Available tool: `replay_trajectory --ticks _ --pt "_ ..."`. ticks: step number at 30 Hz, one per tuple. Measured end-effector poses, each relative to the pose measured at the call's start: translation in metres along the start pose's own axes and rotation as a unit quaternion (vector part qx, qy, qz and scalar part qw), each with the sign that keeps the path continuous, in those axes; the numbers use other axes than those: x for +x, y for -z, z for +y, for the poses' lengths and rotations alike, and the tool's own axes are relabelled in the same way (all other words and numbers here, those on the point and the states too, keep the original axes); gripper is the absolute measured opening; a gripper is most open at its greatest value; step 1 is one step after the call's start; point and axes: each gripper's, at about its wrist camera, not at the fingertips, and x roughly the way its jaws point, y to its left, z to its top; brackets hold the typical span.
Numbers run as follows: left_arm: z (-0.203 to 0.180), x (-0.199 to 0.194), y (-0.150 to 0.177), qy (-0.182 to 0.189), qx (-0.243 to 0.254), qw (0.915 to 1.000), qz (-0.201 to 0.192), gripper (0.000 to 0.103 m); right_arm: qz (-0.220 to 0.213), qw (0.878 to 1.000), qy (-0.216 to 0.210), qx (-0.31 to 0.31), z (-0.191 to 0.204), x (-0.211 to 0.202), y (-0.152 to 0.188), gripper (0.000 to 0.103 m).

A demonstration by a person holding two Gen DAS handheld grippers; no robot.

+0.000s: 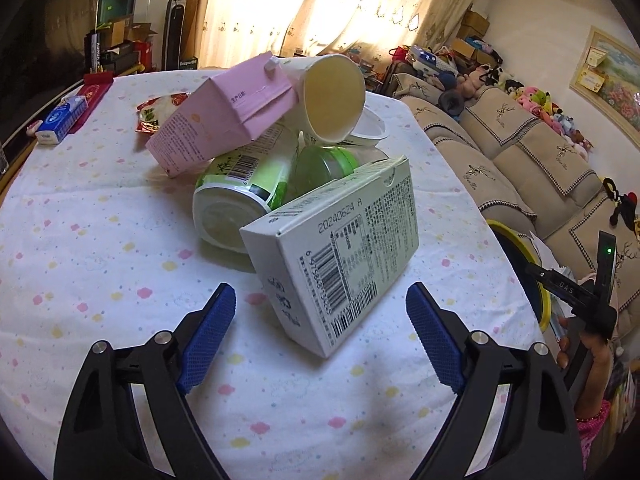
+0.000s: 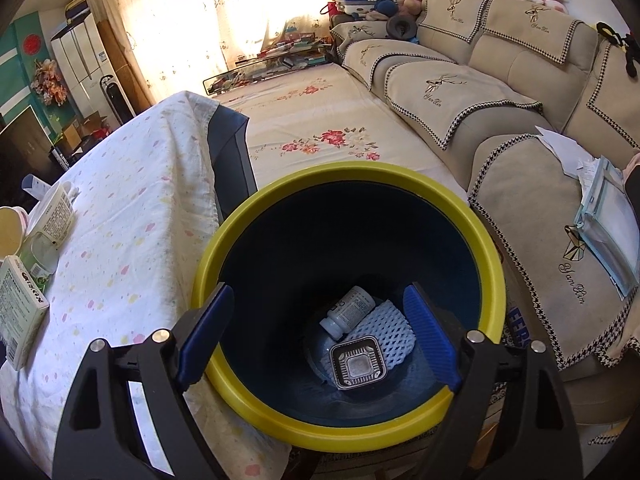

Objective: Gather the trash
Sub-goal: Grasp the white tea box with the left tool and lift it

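Standing wide open, the left tongs (image 1: 320, 332) point at a white box (image 1: 332, 248) in the trash pile mid-bench (image 1: 80, 240), not touching it. Right tongs (image 2: 316, 336), open and empty, hang over the yellow-rimmed bin (image 2: 490, 240) beside the bench's edge.

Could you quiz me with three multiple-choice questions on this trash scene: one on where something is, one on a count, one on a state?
1. Where does the pink carton lie?
A. on top of the pile on the table
B. in the bin
C. on the sofa

2. How many items lie in the bin?
A. none
B. three
C. six

3. How is the left gripper?
A. shut on the white box
B. open, empty
C. shut on a cup

Answers:
1 A, it leans on the green-labelled tub.
2 B, a bottle, a foam net and a small tray.
3 B, its pads stand apart beside the white box.
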Motion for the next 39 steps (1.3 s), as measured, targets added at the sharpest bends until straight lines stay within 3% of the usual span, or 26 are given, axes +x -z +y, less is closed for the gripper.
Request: replay_trajectory --ticks 11,22,33,39 --pt "0.005 0.025 -0.016 0.022 -0.004 0.9997 0.009 0.079 0.01 1.0 0.002 0.0 0.001 0.01 0.0 0.082" --pt "-0.019 0.018 -0.015 0.014 0.047 0.9987 -0.013 0.048 0.012 1.0 -0.002 0.001 0.0 0.011 0.0 0.082" --pt "-0.041 0.028 -0.018 0.023 0.075 0.9968 -0.013 0.046 0.016 1.0 -0.008 0.001 -0.001 0.015 0.002 0.083" --pt "-0.058 0.023 -0.015 0.036 0.111 0.9927 -0.032 0.032 0.013 1.0 -0.014 0.005 -0.005 0.013 0.002 0.083"
